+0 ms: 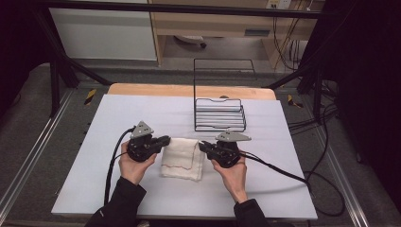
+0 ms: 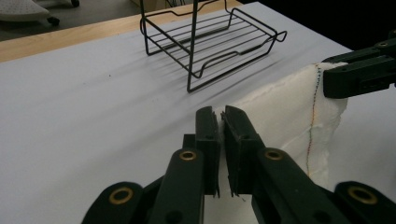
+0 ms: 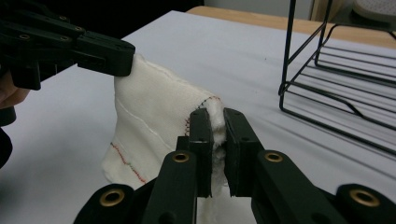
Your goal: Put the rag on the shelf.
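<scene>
Both grippers' jaws pinch the white cloth (image 1: 182, 158) corners.

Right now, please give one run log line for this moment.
left gripper: shut on cloth | right gripper: shut on cloth | wire rack: behind, untouched

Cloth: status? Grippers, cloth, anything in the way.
Left gripper and right gripper both shut on cloth, one at each top corner. Cloth lifted at top edge, lower part on table. Wire rack behind, apart from cloth.
</scene>
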{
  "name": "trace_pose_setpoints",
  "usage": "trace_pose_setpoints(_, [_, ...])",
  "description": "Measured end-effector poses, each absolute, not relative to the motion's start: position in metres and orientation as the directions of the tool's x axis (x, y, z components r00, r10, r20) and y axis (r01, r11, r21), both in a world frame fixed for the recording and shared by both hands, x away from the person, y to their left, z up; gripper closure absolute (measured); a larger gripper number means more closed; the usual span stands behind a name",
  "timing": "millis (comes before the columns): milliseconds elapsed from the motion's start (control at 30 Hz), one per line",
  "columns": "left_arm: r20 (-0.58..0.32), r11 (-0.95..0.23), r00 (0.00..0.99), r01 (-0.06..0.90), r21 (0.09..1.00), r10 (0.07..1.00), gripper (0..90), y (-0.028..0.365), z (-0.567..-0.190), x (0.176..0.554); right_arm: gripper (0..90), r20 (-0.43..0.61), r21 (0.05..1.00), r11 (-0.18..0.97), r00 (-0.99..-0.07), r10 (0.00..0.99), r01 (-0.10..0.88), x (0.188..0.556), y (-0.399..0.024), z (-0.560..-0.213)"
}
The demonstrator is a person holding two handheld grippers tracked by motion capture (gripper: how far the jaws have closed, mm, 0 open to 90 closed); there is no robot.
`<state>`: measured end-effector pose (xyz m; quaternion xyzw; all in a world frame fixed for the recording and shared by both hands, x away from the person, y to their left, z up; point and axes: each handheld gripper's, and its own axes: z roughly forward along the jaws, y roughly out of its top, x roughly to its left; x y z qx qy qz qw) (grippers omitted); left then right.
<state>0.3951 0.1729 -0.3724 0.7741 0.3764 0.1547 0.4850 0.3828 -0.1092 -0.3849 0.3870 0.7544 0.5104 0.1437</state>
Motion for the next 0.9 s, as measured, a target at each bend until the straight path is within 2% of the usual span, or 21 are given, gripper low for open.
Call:
trace_pose_setpoints(400, [-0.127, -0.158, 0.656, 0.357, 0.921, 0.744, 84.5, 0.169, -0.356, 0.382, 83.1, 0.108, 0.926, 0.173, -0.674, 0.731, 0.336, 0.374, -0.116, -0.358])
trace_pose_setpoints(900, [-0.133, -0.093, 0.664, 0.293, 0.951, 0.736, 84.5, 0.162, -0.343, 0.378, 83.2, 0.063, 0.955, 0.153, -0.675, 0.735, 0.256, 0.366, -0.125, -0.339])
